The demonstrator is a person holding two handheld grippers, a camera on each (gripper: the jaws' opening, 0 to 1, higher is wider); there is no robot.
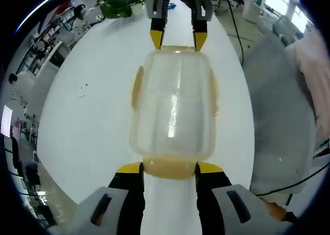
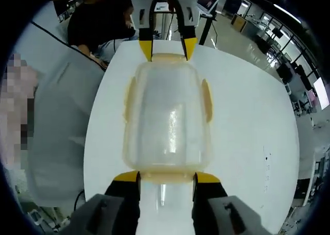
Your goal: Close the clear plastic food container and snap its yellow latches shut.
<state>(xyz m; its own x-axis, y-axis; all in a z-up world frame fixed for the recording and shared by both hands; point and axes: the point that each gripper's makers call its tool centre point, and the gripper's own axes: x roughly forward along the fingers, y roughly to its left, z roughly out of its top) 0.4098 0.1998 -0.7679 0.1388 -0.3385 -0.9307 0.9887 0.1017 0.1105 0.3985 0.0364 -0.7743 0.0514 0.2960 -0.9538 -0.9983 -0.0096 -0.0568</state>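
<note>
The left gripper (image 1: 170,168), with yellow-tipped black jaws, is reaching in at the near end of the clear, rounded-rectangular plastic food container (image 1: 172,108), its two tips standing either side of the pale yellow latch (image 1: 170,168) on that end. The jaws are spread about as wide as the latch and appear to be touching it at both sides, though whether they are squeezing it I cannot tell. At the far end of the container in the left gripper view, the right gripper (image 1: 178,39) is coming in from the opposite side, its yellow tips framing the far end latch.

In the right gripper view the same arrangement is showing mirrored: the right gripper (image 2: 166,177) is bracketing the near latch (image 2: 166,176) of the container (image 2: 166,116), jaws parted to the latch's width, grip uncertain, and the left gripper (image 2: 166,48) is sitting at the far end. The lid is lying on top of the container, and further yellow latches (image 2: 207,101) are hanging along its long sides.

The container is resting in the middle of a white round table (image 1: 87,116). A green potted plant (image 1: 121,3) is standing at the table's far edge in the left gripper view. Beyond the table, an open office with desks and monitors is spreading out, and a person in a dark top (image 2: 98,23) is sitting beyond the table's far edge in the right gripper view.
</note>
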